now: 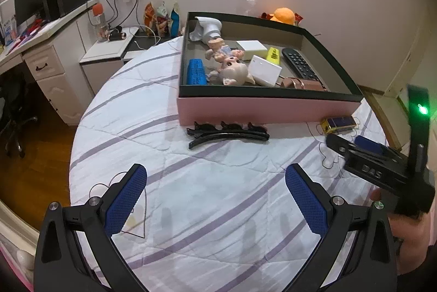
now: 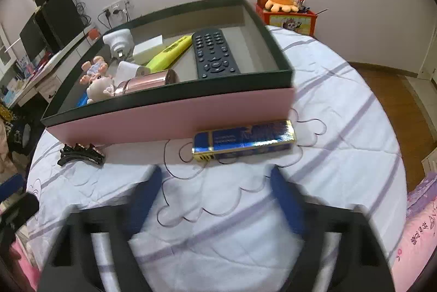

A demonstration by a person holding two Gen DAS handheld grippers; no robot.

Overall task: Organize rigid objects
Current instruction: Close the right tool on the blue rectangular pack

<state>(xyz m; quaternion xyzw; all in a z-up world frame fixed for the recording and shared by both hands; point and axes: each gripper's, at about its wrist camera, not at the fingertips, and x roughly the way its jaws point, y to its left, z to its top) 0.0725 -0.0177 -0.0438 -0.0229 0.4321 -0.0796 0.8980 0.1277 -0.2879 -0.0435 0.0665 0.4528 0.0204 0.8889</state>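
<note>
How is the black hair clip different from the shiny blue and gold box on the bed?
The black hair clip is long, thin and curved with toothed bumps; the blue and gold box is a straight-sided block. The clip is dull black; the box is glossy with gold edges. The clip lies toward the left end of the pink box; the blue box lies toward its right end, just ahead of the right gripper. Both lie on the quilt, outside the pink box.
</note>
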